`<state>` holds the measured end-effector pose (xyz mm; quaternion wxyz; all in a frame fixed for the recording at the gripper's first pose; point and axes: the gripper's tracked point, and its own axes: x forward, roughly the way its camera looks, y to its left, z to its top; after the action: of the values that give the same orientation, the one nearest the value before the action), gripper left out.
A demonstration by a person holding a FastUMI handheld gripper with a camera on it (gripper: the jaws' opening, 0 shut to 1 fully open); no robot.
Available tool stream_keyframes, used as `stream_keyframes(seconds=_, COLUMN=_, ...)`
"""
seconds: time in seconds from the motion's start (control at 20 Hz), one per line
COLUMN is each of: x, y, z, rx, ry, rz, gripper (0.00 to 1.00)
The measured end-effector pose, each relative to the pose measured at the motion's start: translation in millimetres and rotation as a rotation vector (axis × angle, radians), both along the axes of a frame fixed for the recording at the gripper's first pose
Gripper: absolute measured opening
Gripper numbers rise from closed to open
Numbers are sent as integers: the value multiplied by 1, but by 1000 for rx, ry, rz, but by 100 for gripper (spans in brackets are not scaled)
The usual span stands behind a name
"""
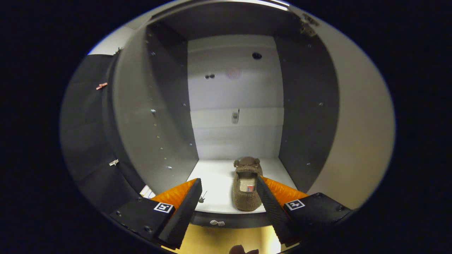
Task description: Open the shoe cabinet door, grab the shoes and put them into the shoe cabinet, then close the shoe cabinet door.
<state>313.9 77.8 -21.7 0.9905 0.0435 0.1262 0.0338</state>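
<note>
The shoe cabinet (233, 91) stands open right in front of me, its white back panel and grey side walls in full view. A brown fuzzy slipper (246, 187) lies on the cabinet's white bottom shelf (215, 183), heel toward me, toe pointing to the back. My gripper (229, 181) is open, held just outside the cabinet's front edge. The slipper sits between the fingers, close to the right finger (270, 204) and free of both. The left finger (185, 210) has nothing against it.
The opened door (356, 141) swings out on the right, its hinge at the top. The booth's black cloth wall (84, 134) hangs to the left of the cabinet. A yellowish floor (226, 240) lies below the fingers, with a small brown shape (242, 250) at its near edge.
</note>
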Motion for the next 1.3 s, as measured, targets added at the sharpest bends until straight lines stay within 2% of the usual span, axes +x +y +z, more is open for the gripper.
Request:
stream_keyframes(seconds=0.25, x=-94, y=-1, z=40, rx=38, ry=-154, rz=-3, gripper=98)
stream_keyframes(seconds=0.75, x=-241, y=-53, z=61, rx=75, ry=-210, rz=10, gripper=98)
stream_keyframes(seconds=0.9, x=-285, y=-71, z=70, rx=85, ry=-232, rz=37, gripper=98)
stream_keyframes(seconds=1.1, x=-328, y=-111, z=71, rx=66, ry=-249, rz=42, gripper=98)
stream_keyframes(seconds=1.3, x=-345, y=-171, z=73, rx=8, ry=-246, rz=-40, gripper=98)
